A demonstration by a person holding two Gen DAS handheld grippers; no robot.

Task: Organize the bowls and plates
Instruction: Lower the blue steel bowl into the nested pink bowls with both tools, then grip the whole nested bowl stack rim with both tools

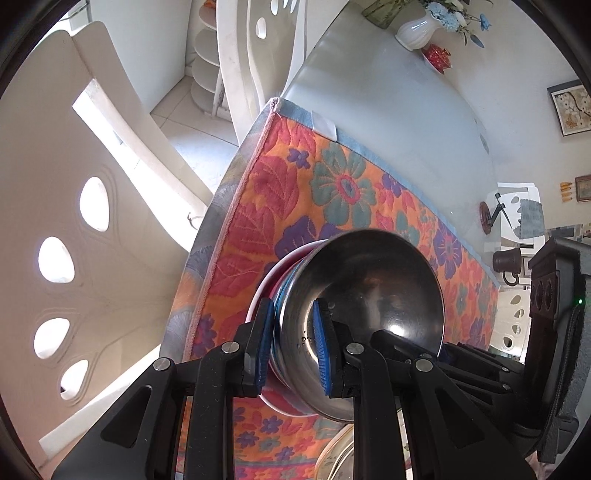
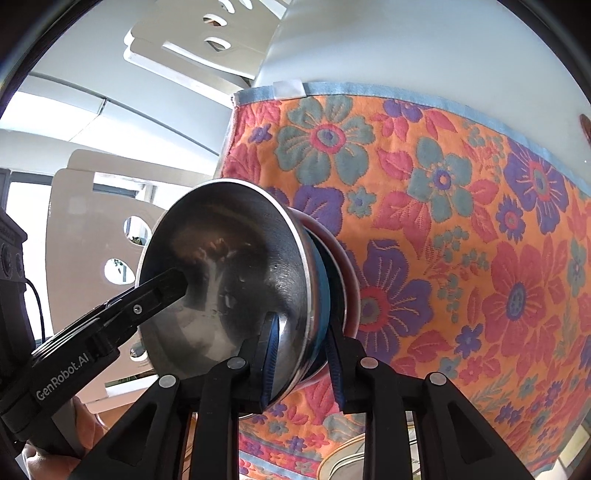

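Between the blue pads of the left gripper [image 1: 293, 347] is pinched one side of the rim of the steel bowl [image 1: 369, 295], and the right gripper [image 2: 301, 365] clamps the opposite side, the bowl sitting in a red-rimmed bowl [image 2: 349, 273] on the flowered cloth [image 2: 461, 221].

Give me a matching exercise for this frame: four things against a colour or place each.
Things:
1. steel bowl
2. floral cloth
3. white vase
4. left claw

Descriptions:
A. orange with red and purple flowers
B. far end of the table, holding blue flowers
C. shiny metal, top of the stack
D. blue pads either side of the bowl's rim

Pairs: 1-C, 2-A, 3-B, 4-D
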